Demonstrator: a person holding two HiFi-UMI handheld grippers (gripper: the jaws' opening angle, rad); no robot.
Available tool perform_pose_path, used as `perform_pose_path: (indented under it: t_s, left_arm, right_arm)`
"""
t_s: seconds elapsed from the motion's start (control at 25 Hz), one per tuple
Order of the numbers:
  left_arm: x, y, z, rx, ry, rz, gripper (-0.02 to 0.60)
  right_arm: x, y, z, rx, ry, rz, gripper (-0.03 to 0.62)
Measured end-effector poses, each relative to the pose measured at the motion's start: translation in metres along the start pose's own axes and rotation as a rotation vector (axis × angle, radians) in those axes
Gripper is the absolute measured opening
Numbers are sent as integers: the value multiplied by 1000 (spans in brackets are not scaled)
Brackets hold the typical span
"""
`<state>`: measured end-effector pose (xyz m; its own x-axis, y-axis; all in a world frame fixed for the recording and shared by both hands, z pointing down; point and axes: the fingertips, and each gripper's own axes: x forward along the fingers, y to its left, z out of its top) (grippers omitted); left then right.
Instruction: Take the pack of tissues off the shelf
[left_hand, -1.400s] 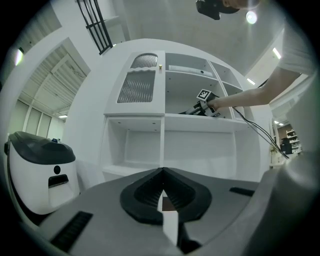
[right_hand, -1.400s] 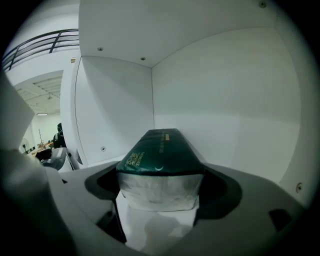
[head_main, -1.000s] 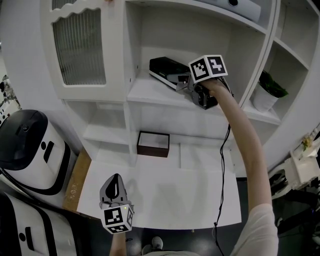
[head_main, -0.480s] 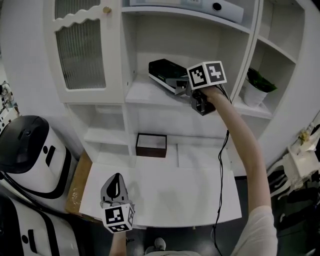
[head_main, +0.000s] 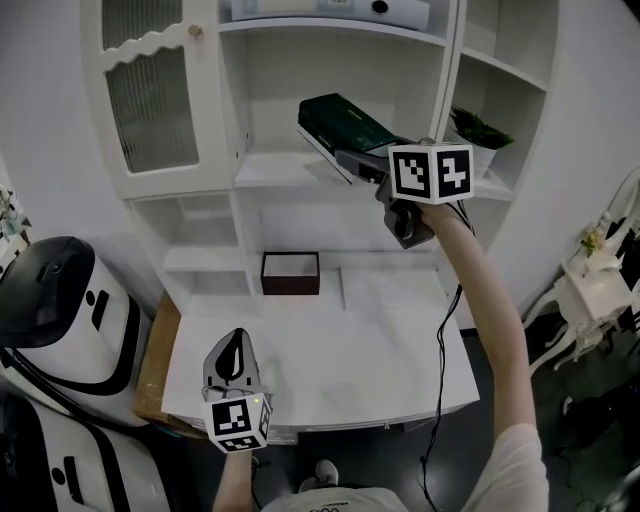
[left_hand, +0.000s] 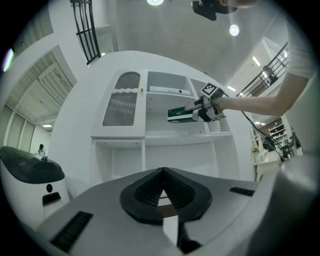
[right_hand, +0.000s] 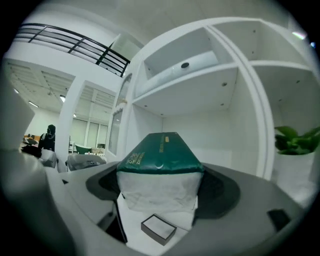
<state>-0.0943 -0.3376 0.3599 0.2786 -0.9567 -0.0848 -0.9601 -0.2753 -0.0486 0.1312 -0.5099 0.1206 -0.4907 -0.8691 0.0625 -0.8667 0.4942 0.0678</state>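
A small dark box (head_main: 290, 273) with a pale top lies on the white tabletop (head_main: 330, 360), close to its back edge. Up and to the left of the box is a cabinet door (head_main: 150, 95) with ribbed glass and a small round knob (head_main: 195, 31). Up and to the right of the box stands a green potted plant (head_main: 478, 125). High above the box lies a white binder (head_main: 300, 8). Far to the left of the box stands a white machine (head_main: 60, 300) with a black top.
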Motion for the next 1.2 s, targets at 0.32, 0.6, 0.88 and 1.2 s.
perform_pose_path:
  t_s: [0.32, 0.6, 0.88, 1.2]
  left_arm:
    - [-23, -30, 25, 38, -87, -77, -2]
    - [-22, -61, 58, 87, -171, -126, -2]
    - [-32, -61, 55, 101, -196, -110, -2]
    - [-51, -61, 37, 104, -188, -51, -2]
  right_arm:
    - [-112, 37, -10, -113, -211, -174, 433]
    - [-187, 54, -46, -174, -373, -289, 433]
    - [-233, 93, -101, -185, -480, -415, 433]
    - [-250, 115, -155, -239, -461, -463, 433]
